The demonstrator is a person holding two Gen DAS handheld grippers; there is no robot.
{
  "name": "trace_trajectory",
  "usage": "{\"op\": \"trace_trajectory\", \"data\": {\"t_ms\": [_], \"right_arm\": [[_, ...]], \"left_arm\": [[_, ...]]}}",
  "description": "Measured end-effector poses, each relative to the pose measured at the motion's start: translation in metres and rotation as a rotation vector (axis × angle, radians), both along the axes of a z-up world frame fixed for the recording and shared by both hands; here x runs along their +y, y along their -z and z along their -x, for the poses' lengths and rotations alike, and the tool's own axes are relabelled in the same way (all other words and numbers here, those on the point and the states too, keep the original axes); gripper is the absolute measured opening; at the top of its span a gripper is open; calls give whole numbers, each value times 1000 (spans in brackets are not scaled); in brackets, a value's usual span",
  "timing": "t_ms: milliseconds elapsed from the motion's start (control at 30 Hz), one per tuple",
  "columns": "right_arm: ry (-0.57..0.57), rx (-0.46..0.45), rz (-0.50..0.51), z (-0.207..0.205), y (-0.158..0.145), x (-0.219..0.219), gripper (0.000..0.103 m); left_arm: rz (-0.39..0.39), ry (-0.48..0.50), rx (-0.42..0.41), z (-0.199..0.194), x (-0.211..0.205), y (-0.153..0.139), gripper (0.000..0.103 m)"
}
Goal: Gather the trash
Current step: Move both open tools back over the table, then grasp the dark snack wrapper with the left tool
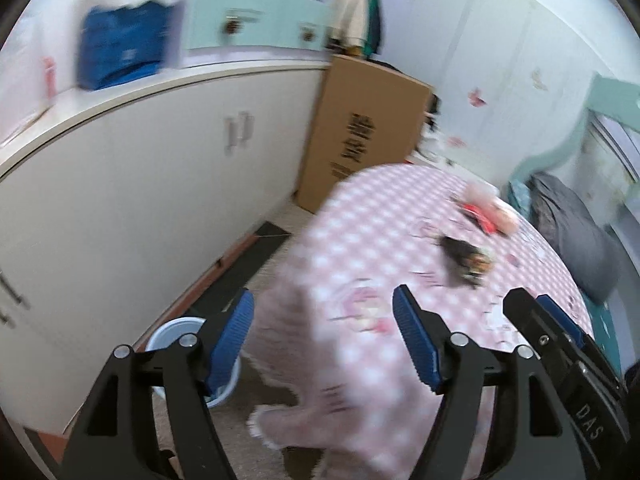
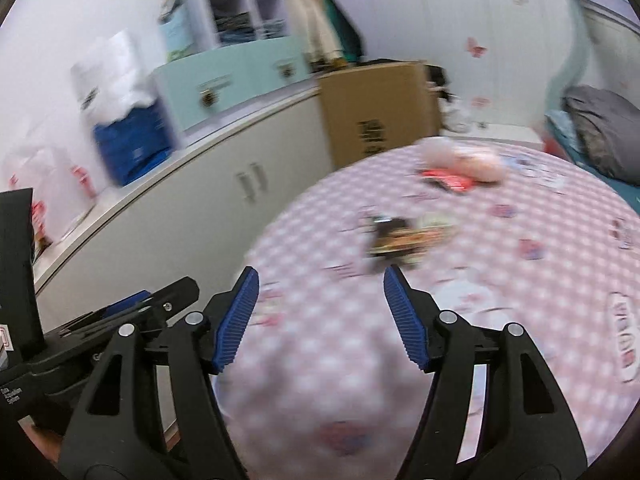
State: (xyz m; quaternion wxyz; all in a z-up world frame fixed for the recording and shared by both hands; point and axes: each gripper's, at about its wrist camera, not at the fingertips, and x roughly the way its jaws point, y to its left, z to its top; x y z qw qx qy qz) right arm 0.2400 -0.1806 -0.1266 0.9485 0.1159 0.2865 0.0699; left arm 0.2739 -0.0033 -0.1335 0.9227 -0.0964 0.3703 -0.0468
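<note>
A round table with a pink checked cloth [image 1: 372, 224] [image 2: 500, 280] carries trash: a dark crumpled wrapper [image 1: 466, 258] [image 2: 394, 236], a red wrapper [image 1: 482, 218] [image 2: 450, 180] and a pale pink crumpled piece [image 1: 486, 196] [image 2: 464, 158]. My left gripper [image 1: 322, 340] is open and empty over the table's left edge. My right gripper [image 2: 318, 320] is open and empty above the cloth, short of the dark wrapper. A blue-rimmed white bin [image 1: 176, 330] stands on the floor by the left gripper. Both views are blurred.
A white cabinet [image 1: 140, 184] [image 2: 224, 200] runs along the left, with a blue bag [image 1: 120, 48] [image 2: 132, 148] on top. A cardboard box [image 1: 360, 132] [image 2: 376, 112] stands behind the table. A grey cushion [image 1: 576, 236] [image 2: 600, 128] lies at the right.
</note>
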Motion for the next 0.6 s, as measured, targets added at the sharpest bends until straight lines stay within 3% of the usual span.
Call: {"op": "trace_trajectory", "data": {"t_ms": [300,600], "right_arm": [[163,73,-34,-25,16,-98,69],[177,144,-101,-51,32,-133,70]], "left_arm": [[7,159,41,-46,-88,15,72],[23,212,82,-90,-125,28,72]]}}
